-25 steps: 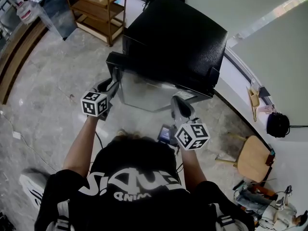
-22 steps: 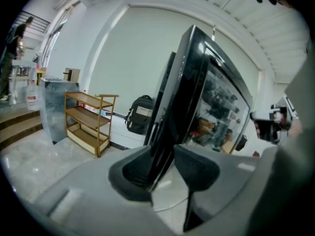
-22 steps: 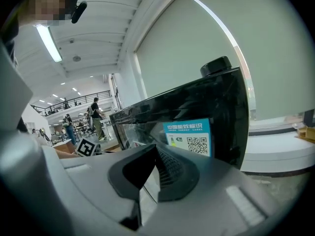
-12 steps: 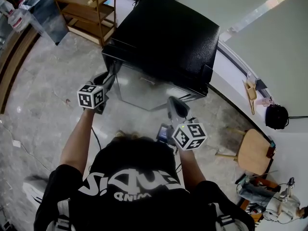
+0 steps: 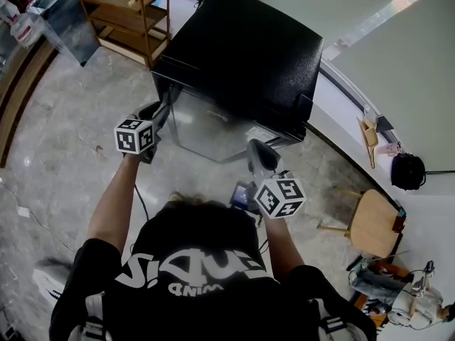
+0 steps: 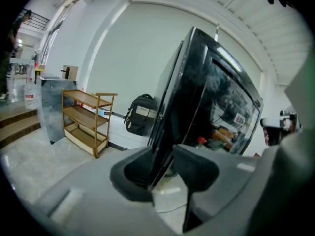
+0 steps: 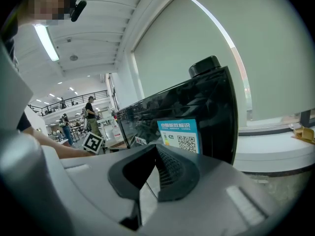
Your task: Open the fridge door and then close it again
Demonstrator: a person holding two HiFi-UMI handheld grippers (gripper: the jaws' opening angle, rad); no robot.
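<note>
A small black fridge [image 5: 249,48] stands on the floor in front of me, its glass door [image 5: 206,130] facing me. My left gripper [image 5: 163,109] is at the door's left edge. In the left gripper view the door's edge [image 6: 170,117] runs between the jaws of that gripper [image 6: 165,154], which are shut on it. My right gripper [image 5: 259,151] hovers before the door's right part, apart from the glass. In its own view the right gripper [image 7: 155,149] has its jaws together with nothing in them, and a blue sticker [image 7: 178,136] on the door lies just beyond.
A wooden shelf [image 5: 131,13] stands left of the fridge beside a metal cabinet [image 6: 51,107]. A black backpack [image 6: 140,114] leans behind the fridge. A round wooden stool [image 5: 373,226] and a black bag [image 5: 407,170] are at the right, by a white ledge along the wall.
The door stood ajar at its left edge a second ago; it now lies almost against the fridge body. My left gripper went with it toward the fridge. The right gripper has hardly moved.
</note>
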